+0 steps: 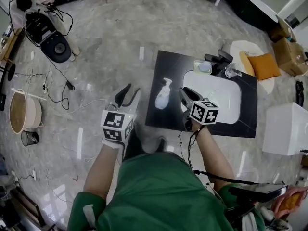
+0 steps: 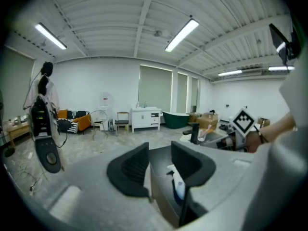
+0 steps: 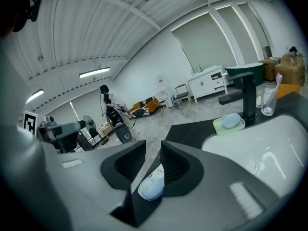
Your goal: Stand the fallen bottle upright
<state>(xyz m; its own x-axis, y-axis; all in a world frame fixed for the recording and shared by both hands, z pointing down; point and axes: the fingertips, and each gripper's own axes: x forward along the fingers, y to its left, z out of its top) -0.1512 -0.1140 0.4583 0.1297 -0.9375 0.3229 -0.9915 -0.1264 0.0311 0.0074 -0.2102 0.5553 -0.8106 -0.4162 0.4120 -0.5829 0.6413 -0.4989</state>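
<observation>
Now the white plastic pump bottle (image 1: 163, 94) lies flat mid-frame on the black counter (image 1: 168, 66), so the left gripper (image 1: 127, 94) and the right gripper (image 1: 186, 95) flank it, jaws spread and empty.

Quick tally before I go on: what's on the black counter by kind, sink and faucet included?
Fallen pump bottle: 1
Soap dish with soap: 1
Faucet: 1
Glass tumbler: 1
Sink basin: 1
Total: 5

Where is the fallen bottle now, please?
In the head view, the bottle lies on the black counter, left of the white sink.
</observation>
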